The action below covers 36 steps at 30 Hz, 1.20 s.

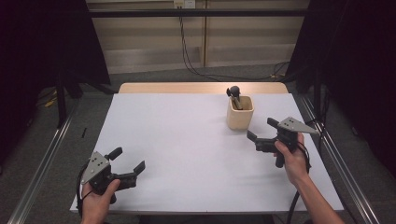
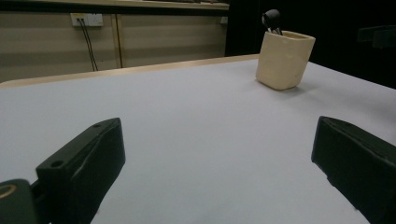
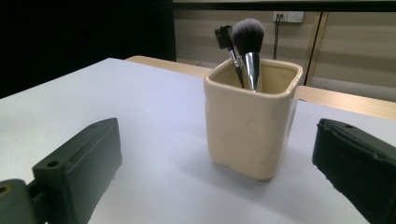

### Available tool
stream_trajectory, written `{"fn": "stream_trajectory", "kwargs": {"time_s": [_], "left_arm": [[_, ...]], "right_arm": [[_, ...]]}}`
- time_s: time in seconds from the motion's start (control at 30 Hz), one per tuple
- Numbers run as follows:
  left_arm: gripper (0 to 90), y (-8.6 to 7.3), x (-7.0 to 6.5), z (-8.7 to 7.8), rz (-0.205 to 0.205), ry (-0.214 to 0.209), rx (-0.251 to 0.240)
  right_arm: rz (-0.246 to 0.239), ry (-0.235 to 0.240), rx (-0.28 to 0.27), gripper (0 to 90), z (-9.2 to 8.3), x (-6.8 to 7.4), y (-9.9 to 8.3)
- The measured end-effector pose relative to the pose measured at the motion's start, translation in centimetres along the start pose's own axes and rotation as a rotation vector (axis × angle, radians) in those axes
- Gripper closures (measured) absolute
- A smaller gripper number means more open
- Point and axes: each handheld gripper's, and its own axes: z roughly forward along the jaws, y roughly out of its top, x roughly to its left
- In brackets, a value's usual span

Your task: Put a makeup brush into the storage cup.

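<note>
— Cream cup (image 1: 240, 114) with two brushes (image 3: 247, 46) — where?
— Far right of the table (image 1: 187, 154), upright. Right hand-held gripper (image 1: 261, 133) near it, jaws wide; left hand-held gripper (image 1: 127, 159) well apart, near corner — wide, holding nothing.

Inside the cream cup (image 3: 252, 121), the handles of the powder brush (image 3: 248, 35) and the smaller dark brush (image 3: 224, 35) are hidden below the rim, so how they rest at the bottom cannot be told. From the high view both brushes merge into one dark blur above the cup (image 1: 240, 114). In each gripper view the black jaws are cut off by the lower edge, and the left tongs (image 1: 127, 161) sit over a left hand (image 1: 95, 203) cropped at the bottom of the high view.
</note>
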Motion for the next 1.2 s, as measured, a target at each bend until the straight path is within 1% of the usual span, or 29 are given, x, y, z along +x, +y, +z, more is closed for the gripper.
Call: {"fn": "stream_trajectory", "kwargs": {"time_s": [0.27,0.5,0.6,0.83,0.93,1.0,1.07,1.13,1.2], "left_arm": [[2.7,0.0,-0.1,-0.2,0.002,0.001,0.005],[2.7,0.0,-0.2,-0.3,0.002,0.004,0.003],[2.7,0.0,-0.2,-0.3,0.004,0.003,0.003],[2.7,0.0,-0.2,-0.4,0.002,0.001,0.006],[2.7,-0.1,-0.2,-0.5,0.006,0.006,0.005],[2.7,-0.1,-0.2,-0.6,0.001,0.007,0.003],[2.7,-0.1,-0.3,-0.7,0.002,0.004,0.002],[2.7,-0.2,-0.3,-0.7,0.001,0.006,0.002],[2.7,-0.2,-0.3,-0.7,0.003,0.006,0.003]], "right_arm": [[0.001,0.0,0.001,1.0,-1.2,0.2,-0.6],[-0.014,0.002,0.014,1.1,-2.3,0.5,-1.2],[-0.009,-0.003,0.007,1.1,-2.8,0.5,-1.4],[-0.006,-0.003,0.019,1.1,-3.7,0.8,-2.2],[-0.016,-0.01,0.027,1.1,-4.3,0.9,-2.5],[-0.01,-0.006,0.025,1.1,-4.7,0.8,-2.8],[-0.021,-0.013,0.036,1.1,-5.0,0.8,-2.9],[-0.012,-0.013,0.032,1.1,-5.5,0.7,-3.1],[-0.015,-0.017,0.033,1.1,-5.8,0.7,-3.3]]}}
